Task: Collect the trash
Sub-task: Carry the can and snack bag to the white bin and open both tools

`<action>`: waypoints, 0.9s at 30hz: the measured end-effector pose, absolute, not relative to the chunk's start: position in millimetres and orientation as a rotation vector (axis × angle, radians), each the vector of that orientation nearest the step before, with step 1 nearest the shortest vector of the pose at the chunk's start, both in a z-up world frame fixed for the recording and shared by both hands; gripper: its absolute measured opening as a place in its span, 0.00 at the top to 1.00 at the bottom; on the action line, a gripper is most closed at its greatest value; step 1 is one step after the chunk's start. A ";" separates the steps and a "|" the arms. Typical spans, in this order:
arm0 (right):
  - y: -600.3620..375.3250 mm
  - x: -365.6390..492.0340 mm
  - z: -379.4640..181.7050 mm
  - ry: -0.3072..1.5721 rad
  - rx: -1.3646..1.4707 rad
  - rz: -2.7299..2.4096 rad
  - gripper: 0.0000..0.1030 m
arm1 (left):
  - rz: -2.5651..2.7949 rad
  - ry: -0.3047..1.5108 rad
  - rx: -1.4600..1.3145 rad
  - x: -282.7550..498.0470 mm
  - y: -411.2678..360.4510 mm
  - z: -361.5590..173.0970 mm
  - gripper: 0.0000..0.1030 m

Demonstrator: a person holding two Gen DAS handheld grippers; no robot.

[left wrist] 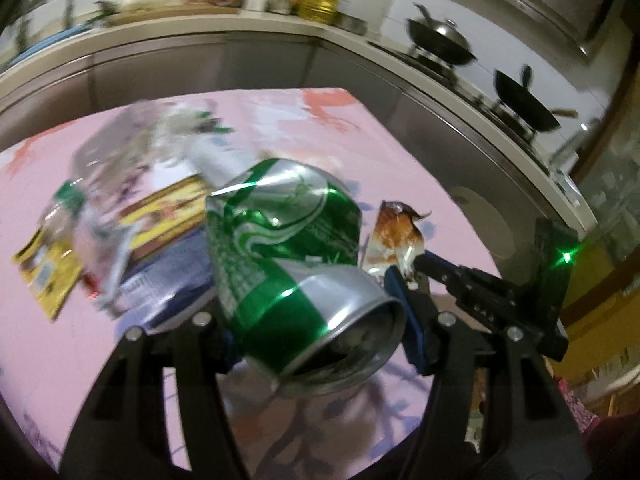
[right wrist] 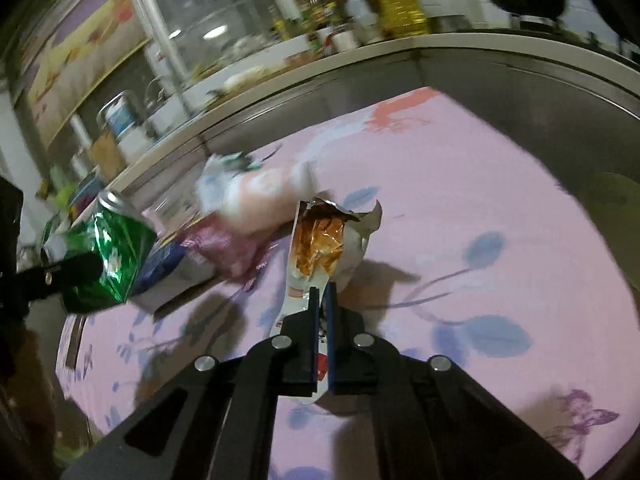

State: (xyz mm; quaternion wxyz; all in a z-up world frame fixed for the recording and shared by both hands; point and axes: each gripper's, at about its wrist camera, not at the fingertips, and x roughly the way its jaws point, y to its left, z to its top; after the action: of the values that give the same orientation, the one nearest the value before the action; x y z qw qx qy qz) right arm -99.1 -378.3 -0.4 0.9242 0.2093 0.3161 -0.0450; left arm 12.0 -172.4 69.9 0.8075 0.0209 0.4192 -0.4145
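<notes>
Left gripper (left wrist: 316, 332) angled down, clamping a crushed green can (left wrist: 288, 248) lifted above the pink tablecloth (left wrist: 420, 152). Right gripper (right wrist: 322, 304), also tilted down, jaws pressed together pinching a torn foil snack wrapper (right wrist: 324, 236). Beyond both: blurry plastic bottle (left wrist: 132, 160), yellow packet (left wrist: 48, 276).

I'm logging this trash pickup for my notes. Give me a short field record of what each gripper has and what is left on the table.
left gripper: shut on crushed green can, lifted off the table
right gripper: shut on torn foil wrapper
table: pink flowered cloth
still on the table: a blurred pile with a plastic bottle, a yellow packet and a blue-and-white carton
background: kitchen counter with two woks
</notes>
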 end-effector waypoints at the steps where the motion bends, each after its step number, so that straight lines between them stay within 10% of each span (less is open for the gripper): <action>1: -385.5 -101.9 0.4 0.641 0.437 -0.110 1.00 | -0.912 0.893 0.059 10.2 -184.0 71.1 0.42; 27: -642.1 -217.2 -34.2 0.405 0.761 -0.667 0.99 | -1.373 1.002 0.445 -53.8 -591.6 19.3 0.41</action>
State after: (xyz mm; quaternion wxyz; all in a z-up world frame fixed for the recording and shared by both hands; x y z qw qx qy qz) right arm -217.2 -642.1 -34.2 0.8553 0.3619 0.1925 -0.3171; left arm -53.8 -591.6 19.3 0.6383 0.1949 0.4390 -0.6016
